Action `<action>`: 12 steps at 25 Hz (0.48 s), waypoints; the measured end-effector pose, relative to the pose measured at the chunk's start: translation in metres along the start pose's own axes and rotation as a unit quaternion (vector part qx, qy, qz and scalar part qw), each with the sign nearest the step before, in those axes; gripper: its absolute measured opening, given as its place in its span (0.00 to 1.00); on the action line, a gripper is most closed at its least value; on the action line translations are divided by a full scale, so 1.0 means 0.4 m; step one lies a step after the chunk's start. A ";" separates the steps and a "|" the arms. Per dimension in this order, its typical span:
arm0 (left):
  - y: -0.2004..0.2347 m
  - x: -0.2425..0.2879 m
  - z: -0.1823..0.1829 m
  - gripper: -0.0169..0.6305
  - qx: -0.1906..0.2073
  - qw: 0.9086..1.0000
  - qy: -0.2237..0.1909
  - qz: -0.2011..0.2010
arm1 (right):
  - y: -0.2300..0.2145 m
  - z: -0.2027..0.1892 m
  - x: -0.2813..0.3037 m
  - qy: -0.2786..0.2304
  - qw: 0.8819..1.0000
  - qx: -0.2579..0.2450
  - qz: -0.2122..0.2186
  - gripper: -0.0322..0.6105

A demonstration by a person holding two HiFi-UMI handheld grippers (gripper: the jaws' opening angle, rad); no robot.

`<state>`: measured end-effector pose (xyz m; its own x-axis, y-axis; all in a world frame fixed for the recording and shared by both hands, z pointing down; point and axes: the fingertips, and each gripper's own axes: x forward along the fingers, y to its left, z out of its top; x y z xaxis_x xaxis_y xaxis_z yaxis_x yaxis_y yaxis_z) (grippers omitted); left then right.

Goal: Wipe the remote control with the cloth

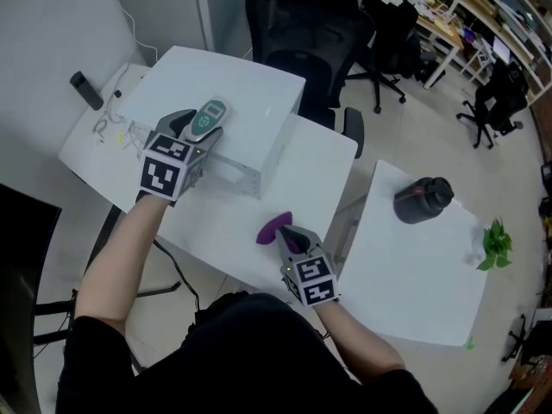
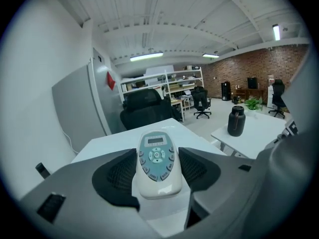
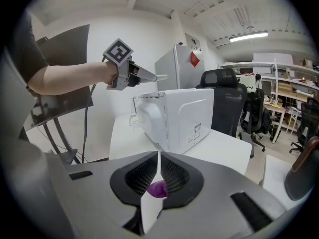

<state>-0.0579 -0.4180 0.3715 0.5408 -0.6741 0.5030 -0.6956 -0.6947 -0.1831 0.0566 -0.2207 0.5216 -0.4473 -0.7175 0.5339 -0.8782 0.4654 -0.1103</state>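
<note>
Left hand-held gripper (image 1: 205,129): clamping the remote control (image 1: 208,117), buttons up for wiping.
Right hand-held gripper (image 1: 289,236): pinching the cloth (image 1: 272,228) tight.

Wht remote (image 2: 157,164) – purple cloth (image 1: 274,229), bunched

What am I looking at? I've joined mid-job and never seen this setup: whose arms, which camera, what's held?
There is no robot: a person holds a two-jaw gripper in each hand. The head view looks down from the person's head; the other two views ride on the grippers, looking along their jaws. The left gripper is closed on the remote control, over a white box on the white table. The right gripper pinches the purple cloth. A second table at the right carries a dark jug and a small plant. Cloth and remote are apart, so wiping has not begun.
</note>
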 end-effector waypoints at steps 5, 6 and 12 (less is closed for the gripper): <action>-0.107 -0.114 -0.023 0.41 0.026 0.999 -0.023 0.003 | 0.023 -0.027 -0.019 0.006 1.000 -0.016 0.019 0.11; -0.132 -0.134 -0.030 0.41 0.033 0.999 -0.026 0.003 | 0.026 -0.033 -0.021 0.008 1.000 -0.020 0.022 0.11; -0.296 -0.231 -0.088 0.41 0.094 0.995 -0.039 -0.003 | 0.016 -0.065 -0.033 0.017 0.999 -0.035 0.028 0.12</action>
<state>-0.0419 -0.2647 0.3764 0.5859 -0.6817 0.4383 -0.5954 -0.7289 -0.3378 0.0612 -0.1945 0.5357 -0.4886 -0.6711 0.5575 -0.8372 0.5406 -0.0831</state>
